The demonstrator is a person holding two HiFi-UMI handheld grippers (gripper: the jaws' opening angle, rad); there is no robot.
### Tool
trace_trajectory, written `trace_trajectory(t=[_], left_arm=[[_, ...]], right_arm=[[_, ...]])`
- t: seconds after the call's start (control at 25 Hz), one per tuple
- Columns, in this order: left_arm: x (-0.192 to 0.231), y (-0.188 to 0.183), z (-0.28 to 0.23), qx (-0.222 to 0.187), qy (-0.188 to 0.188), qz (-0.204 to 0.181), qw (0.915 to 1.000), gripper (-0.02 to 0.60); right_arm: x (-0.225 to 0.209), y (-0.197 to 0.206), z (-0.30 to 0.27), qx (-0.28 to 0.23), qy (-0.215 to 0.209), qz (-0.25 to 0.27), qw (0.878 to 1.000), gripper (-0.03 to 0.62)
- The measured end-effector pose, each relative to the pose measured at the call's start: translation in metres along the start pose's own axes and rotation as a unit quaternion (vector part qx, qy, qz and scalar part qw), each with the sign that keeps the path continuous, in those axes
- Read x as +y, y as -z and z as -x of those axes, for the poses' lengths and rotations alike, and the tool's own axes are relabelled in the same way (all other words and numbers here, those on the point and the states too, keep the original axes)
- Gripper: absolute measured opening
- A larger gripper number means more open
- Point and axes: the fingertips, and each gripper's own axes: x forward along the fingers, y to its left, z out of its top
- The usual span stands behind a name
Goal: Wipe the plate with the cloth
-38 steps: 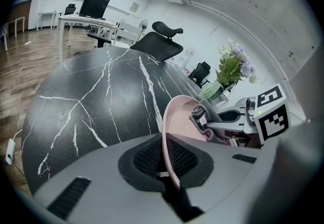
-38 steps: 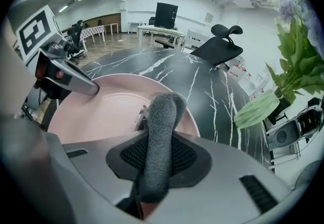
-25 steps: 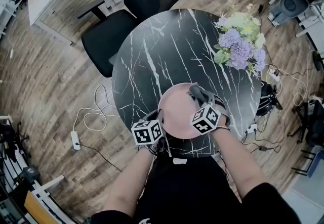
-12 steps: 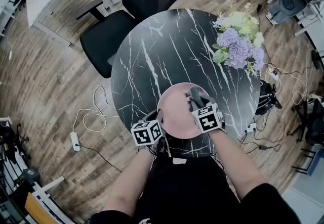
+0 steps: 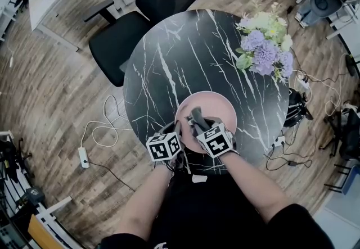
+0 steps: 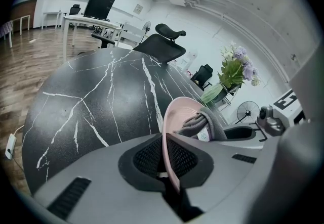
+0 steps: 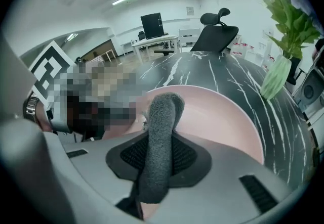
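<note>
A round black table (image 5: 169,62) with white marble veining carries a shallow pink plate (image 5: 219,106) at its near edge, right in front of the person. The left gripper (image 6: 167,160) is clamped on the plate's near-left rim, the thin pink edge pinched between its dark pads. The right gripper (image 7: 159,160) is clenched on a rolled grey terry cloth (image 7: 162,122), whose free end sticks out past the jaws and over the plate's inner face. From above, the cloth lies over the plate's near-left part, just beside the left gripper. A bunch of purple and white flowers (image 5: 264,45) stands at the table's far right, and a black office chair (image 5: 152,6) sits beyond the table.
</note>
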Motion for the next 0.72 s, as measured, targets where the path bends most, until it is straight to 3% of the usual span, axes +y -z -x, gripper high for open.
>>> trace_trajectory(t=[0.32, 0.56, 0.72], left_arm=[[0.001, 0.000, 0.000, -0.003, -0.007, 0.007, 0.9999, 0.031], [0.001, 0.000, 0.000, -0.003, -0.007, 0.005, 1.0000, 0.031], [0.000, 0.000, 0.000, -0.002, -0.006, 0.001, 1.0000, 0.030]], right_arm=[[0.048, 0.008, -0.009, 0.013, -0.078, -0.039, 0.996, 0.104], [0.042, 0.018, -0.002, 0.037, -0.043, 0.079, 0.995, 0.104], [0.022, 0.024, 0.004, 0.041, -0.008, 0.105, 0.994, 0.105]])
